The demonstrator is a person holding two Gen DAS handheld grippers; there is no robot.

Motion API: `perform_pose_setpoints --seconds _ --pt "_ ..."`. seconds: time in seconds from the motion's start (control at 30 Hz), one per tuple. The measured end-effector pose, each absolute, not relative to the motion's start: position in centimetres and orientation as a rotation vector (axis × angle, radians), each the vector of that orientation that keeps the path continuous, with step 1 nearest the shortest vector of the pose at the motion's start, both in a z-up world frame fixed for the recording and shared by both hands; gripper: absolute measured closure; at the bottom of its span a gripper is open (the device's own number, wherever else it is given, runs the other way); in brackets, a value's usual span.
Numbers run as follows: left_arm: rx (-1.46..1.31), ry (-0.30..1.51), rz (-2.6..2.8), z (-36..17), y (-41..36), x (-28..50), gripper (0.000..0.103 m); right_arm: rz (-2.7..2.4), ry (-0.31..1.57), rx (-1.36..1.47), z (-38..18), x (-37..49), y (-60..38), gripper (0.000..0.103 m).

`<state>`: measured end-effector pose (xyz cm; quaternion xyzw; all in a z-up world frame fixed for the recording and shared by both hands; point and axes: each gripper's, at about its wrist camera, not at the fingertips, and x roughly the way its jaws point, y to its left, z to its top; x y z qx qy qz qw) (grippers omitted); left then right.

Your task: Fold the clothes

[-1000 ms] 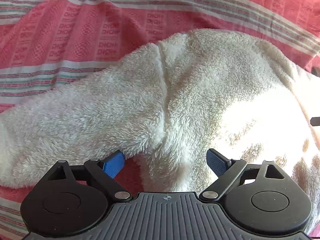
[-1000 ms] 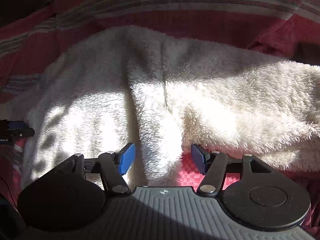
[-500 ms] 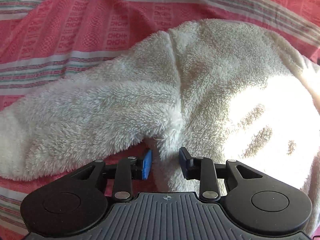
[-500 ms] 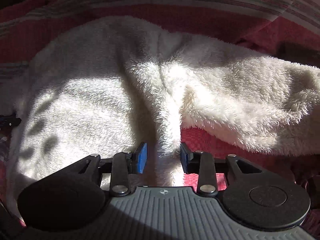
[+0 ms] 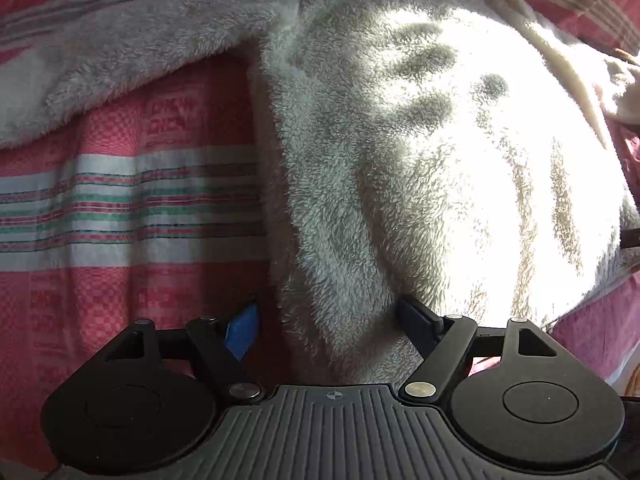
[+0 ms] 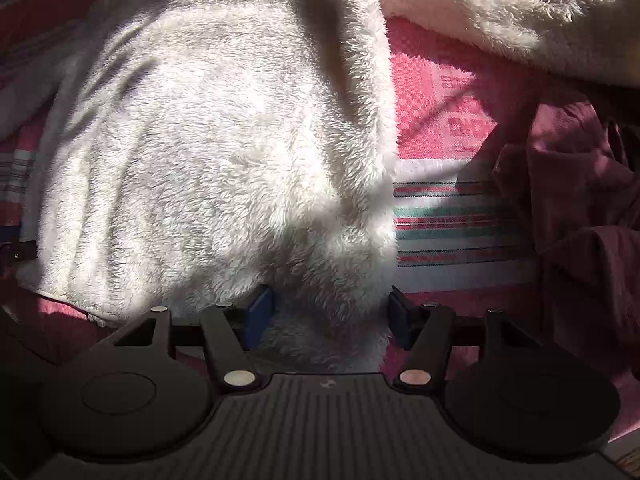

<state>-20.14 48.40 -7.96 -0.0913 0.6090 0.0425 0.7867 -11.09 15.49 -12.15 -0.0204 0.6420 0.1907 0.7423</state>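
Note:
A white fluffy fleece garment (image 5: pixel 420 152) lies on a pink striped bedspread (image 5: pixel 120 200). Its body fills the middle and right of the left wrist view, and a sleeve (image 5: pixel 132 36) runs off to the upper left. My left gripper (image 5: pixel 326 330) is open, its jaws spread wide either side of the garment's near edge. In the right wrist view the garment (image 6: pixel 208 148) fills the left and middle, with a sleeve (image 6: pixel 500 16) at the upper right. My right gripper (image 6: pixel 328 318) is open too, jaws apart around the fleece edge.
A dark maroon cloth (image 6: pixel 580 220) lies bunched at the right in the right wrist view. Bare bedspread (image 6: pixel 448 216) shows between it and the garment. Strong sunlight and shadows fall across the fleece.
Both grippers closed on the fleece edge half a second ago, then opened wide. The garment's body now lies stretched out closer to both cameras, sleeves further back.

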Motion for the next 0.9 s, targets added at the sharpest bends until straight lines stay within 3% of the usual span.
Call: perform_pose_setpoints --seconds 0.07,0.13,0.17,0.2,0.23,0.27,0.43,0.77,0.83,0.9 --pt "-0.194 1.319 0.106 -8.3 47.8 -20.2 0.015 0.438 1.406 -0.050 -12.2 -11.2 15.6 0.037" --pt "-0.187 1.322 0.118 -8.6 47.1 -20.3 0.017 0.458 1.405 -0.059 -12.2 -11.3 15.7 0.046" --pt "-0.173 1.318 0.110 -8.4 46.7 -20.5 0.035 0.464 1.400 -0.082 -12.1 -11.4 15.6 0.059" --pt "-0.155 1.313 0.098 -8.1 46.3 -20.6 0.074 0.471 1.394 -0.106 -12.0 -11.4 15.5 0.077" --pt "-0.167 1.320 0.079 -7.7 46.1 -20.7 0.094 0.478 1.390 -0.127 -11.9 -11.5 15.5 0.087" --pt "-0.173 1.323 0.075 -7.1 46.1 -21.0 0.096 0.490 1.389 -0.132 -11.6 -11.7 15.2 0.091" --pt "-0.148 1.348 0.065 -5.0 46.3 -23.2 0.097 0.577 1.432 -0.166 -10.2 -13.8 13.8 0.094" --pt "-0.178 1.424 0.128 -7.7 46.1 -24.8 0.094 0.597 1.499 -0.145 -13.8 -13.0 13.9 0.093" --pt "-0.170 1.435 0.133 -7.6 46.2 -24.9 0.082 0.599 1.505 -0.140 -13.9 -12.7 13.8 0.092" --pt "-0.167 1.422 0.144 -6.7 46.5 -25.3 0.057 0.594 1.509 -0.125 -13.5 -12.3 13.5 0.078"
